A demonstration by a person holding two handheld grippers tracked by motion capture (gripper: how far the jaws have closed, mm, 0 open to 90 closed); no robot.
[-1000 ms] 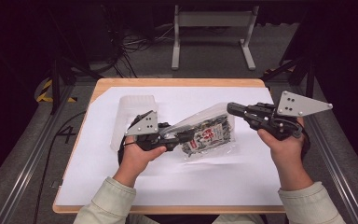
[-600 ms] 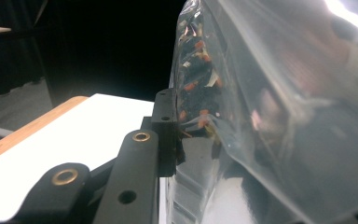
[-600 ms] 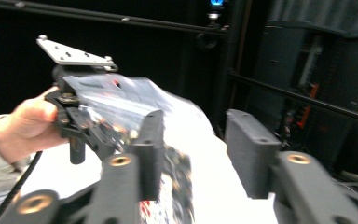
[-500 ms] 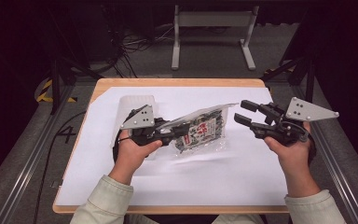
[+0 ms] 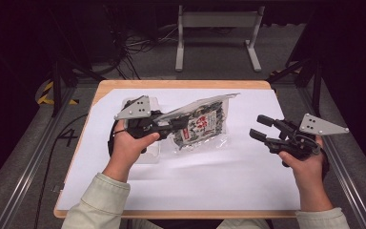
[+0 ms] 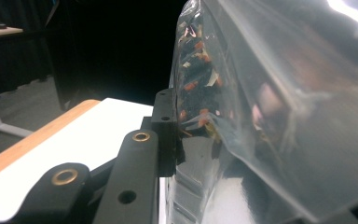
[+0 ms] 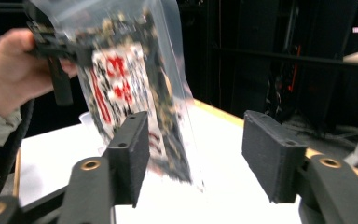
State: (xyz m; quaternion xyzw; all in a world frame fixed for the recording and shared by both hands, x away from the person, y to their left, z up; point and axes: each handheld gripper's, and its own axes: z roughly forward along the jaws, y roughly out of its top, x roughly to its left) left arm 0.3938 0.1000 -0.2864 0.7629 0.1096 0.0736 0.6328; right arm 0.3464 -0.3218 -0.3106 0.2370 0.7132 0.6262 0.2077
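The right tongs [image 5: 262,126] hang above the right side of the worktop [image 5: 181,188] with their jaws spread wide and nothing between them. They sit apart from the bag and point toward it, which suggests they are free either to take a fresh hold or to stay clear. In the right gripper view the two black pads [image 7: 131,154] frame the bag from a distance without touching it.

The left tongs [image 5: 183,125] are clamped on a clear plastic bag [image 5: 202,125], gripping it at its near left edge. The bag is lifted off the white sheet [image 5: 248,181] and tilted, its far corner highest. One-sided holding lets it hang where its printed face can be seen. The left gripper view shows one jaw pressed flat on the film, with dark flakes and orange bits inside.

The bag carries a white label with red and black characters; they are too blurred to read.

Behind the left hand [image 5: 128,145], a clear container [image 5: 150,102] lies on the sheet.
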